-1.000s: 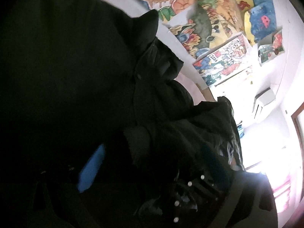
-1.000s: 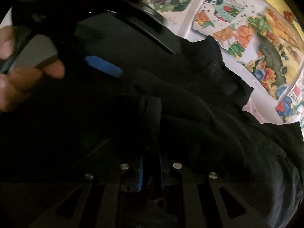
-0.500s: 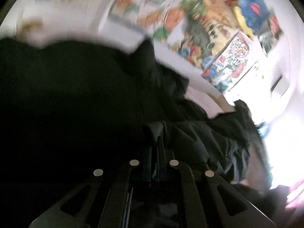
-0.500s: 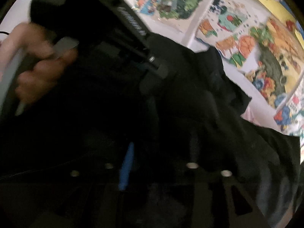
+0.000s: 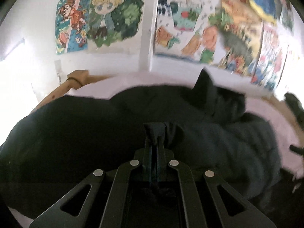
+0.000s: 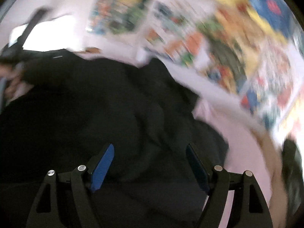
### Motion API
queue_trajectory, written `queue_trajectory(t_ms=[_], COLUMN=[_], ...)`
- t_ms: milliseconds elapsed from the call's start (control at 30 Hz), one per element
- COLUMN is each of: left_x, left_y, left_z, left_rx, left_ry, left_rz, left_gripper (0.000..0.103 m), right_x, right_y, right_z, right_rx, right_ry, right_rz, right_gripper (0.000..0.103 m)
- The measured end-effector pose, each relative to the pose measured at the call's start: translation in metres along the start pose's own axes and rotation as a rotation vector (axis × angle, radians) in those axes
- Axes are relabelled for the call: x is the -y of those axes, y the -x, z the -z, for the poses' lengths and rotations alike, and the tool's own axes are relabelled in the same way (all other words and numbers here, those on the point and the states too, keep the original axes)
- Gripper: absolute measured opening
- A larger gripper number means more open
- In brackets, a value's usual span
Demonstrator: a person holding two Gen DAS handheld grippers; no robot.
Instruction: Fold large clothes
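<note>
Overhead, cartoon posters [image 5: 117, 13] on white wall [image 5: 32, 19], black garment [image 5: 76, 125] across pale pink bed [image 5: 266, 112]

The left gripper [image 5: 154, 142] is matte black, with two slim fingers set on angled linkage arms. Four round silver pivot screws sit in a row across the arms, which have triangular cut-outs. The right gripper [image 6: 150, 159] has the same black arms, cut-outs and silver screws, and its fingers carry ribbed blue pads [image 6: 102, 168]. A blurred bare-skinned hand [image 6: 11, 81] shows at the left edge.
</note>
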State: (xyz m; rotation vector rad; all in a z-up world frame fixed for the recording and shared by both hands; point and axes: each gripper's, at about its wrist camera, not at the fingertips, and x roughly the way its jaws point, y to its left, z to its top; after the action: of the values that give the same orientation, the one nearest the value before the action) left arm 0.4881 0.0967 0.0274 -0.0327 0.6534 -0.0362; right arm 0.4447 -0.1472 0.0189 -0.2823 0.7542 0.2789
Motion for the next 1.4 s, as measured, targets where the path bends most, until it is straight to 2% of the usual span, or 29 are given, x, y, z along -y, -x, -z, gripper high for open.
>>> queue_trajectory(t_ms=[67, 133, 233, 533, 667, 767, 833, 867, 933, 1000, 1067, 1200, 1333, 1400], left_x=[0.002, 0.005, 0.005, 0.001, -0.006, -0.013, -0.018, -0.019, -0.029, -0.038, -0.055, -0.093, -0.128, -0.144], left_y=[-0.01, -0.021, -0.038, -0.062, -0.053, -0.036, -0.019, -0.011, 0.014, 0.035, 0.059, 0.097, 0.129, 0.142], left_z=[0.005, 0.012, 0.018, 0.03, 0.027, 0.022, 0.021, 0.021, 0.023, 0.027, 0.035, 0.055, 0.068, 0.075], left_rx=[-0.017, -0.045, -0.094, -0.156, -0.132, -0.12, -0.107, -0.092, -0.049, -0.027, -0.009, 0.011, 0.014, 0.036], left_ry=[-0.038, -0.076, -0.106, -0.124, -0.076, -0.022, 0.018, 0.032, 0.069, 0.1, 0.147, 0.273, 0.376, 0.43], left_rz=[-0.035, -0.065, -0.089, -0.113, -0.066, -0.036, 0.004, 0.021, 0.066, 0.092, 0.103, 0.072, -0.085, -0.13], left_gripper=[0.002, 0.002, 0.002, 0.003, 0.006, 0.022, 0.043, 0.048, 0.067, 0.076, 0.078, 0.08, 0.08, 0.08], right_x=[0.031, 0.055, 0.074, 0.054, 0.056, 0.055, 0.054, 0.052, 0.048, 0.041, 0.032, 0.0, -0.046, -0.068], right_y=[-0.028, -0.047, -0.068, -0.094, -0.091, -0.081, -0.076, -0.073, -0.066, -0.057, -0.051, -0.023, -0.002, 0.002], right_z=[0.013, 0.025, 0.038, 0.056, 0.057, 0.055, 0.052, 0.05, 0.044, 0.035, 0.018, -0.012, -0.045, -0.057], right_rx=[-0.097, -0.163, -0.225, -0.273, -0.272, -0.255, -0.252, -0.25, -0.245, -0.234, -0.212, -0.141, -0.114, -0.123], right_ry=[-0.115, -0.209, -0.297, -0.211, -0.224, -0.213, -0.202, -0.196, -0.185, -0.179, -0.181, -0.138, -0.02, 0.036], right_rz=[-0.011, -0.039, -0.103, -0.069, -0.071, -0.053, -0.044, -0.044, -0.058, -0.08, -0.127, -0.195, -0.218, -0.225], right_gripper=[0.076, 0.067, 0.066, 0.067, 0.068, 0.071, 0.073, 0.073, 0.073, 0.073, 0.075, 0.08, 0.083, 0.083])
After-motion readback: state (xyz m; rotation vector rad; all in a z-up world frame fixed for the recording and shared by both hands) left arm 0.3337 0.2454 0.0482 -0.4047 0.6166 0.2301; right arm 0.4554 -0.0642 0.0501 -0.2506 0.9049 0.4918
